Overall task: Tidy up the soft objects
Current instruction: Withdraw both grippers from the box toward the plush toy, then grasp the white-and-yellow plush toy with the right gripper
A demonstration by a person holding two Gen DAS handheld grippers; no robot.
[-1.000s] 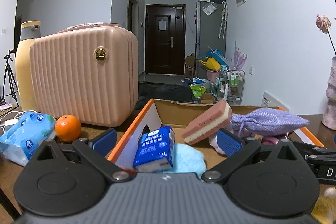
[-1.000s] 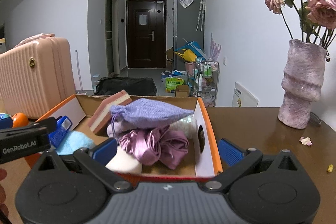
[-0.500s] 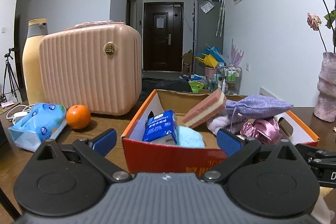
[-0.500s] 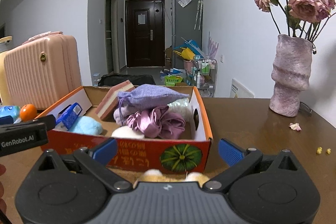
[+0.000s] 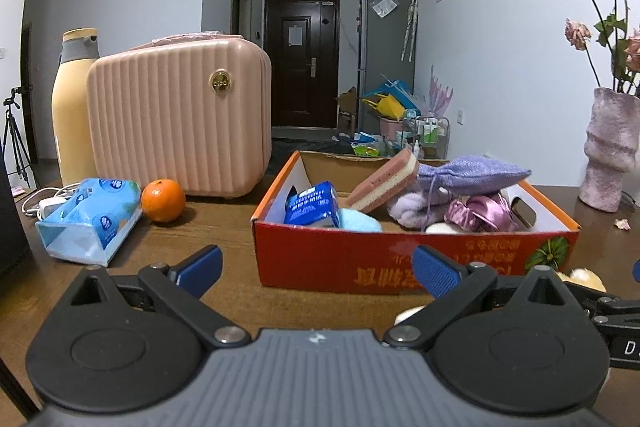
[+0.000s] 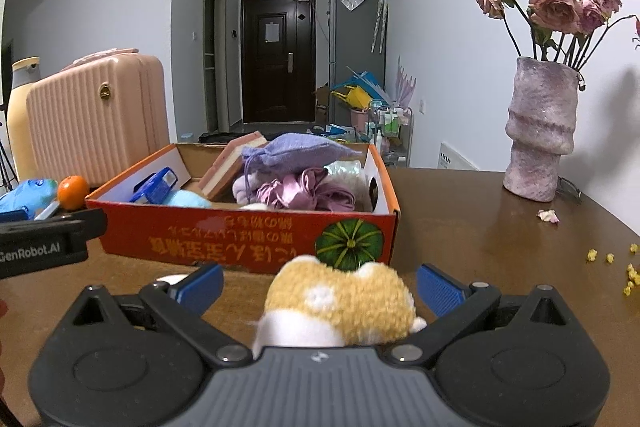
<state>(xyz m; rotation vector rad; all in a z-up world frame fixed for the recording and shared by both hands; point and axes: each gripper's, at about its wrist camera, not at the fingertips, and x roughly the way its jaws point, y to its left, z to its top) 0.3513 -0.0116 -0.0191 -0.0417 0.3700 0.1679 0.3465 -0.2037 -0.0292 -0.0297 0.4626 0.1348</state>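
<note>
An orange cardboard box (image 5: 400,259) (image 6: 248,239) sits on the brown table and holds soft things: a lilac drawstring pouch (image 5: 472,173) (image 6: 296,153), a pink sponge (image 5: 384,183), a purple satin scrunchie (image 5: 476,213) (image 6: 304,189), a blue tissue pack (image 5: 310,209) and a light blue fluffy item (image 5: 358,223). A yellow and white plush toy (image 6: 340,301) lies on the table between the wide-apart fingers of my open right gripper (image 6: 318,287). My left gripper (image 5: 316,269) is open and empty, in front of the box.
A pink ribbed case (image 5: 180,121), a cream bottle (image 5: 74,107), an orange (image 5: 163,200) and a blue wipes pack (image 5: 90,223) stand left of the box. A purple vase (image 6: 540,131) with dried roses is at the right. Petals and yellow crumbs (image 6: 608,259) dot the table.
Both grippers have pulled back and down from over the box toward the table's near side. The plush toy has come into view between the right gripper's fingers.
</note>
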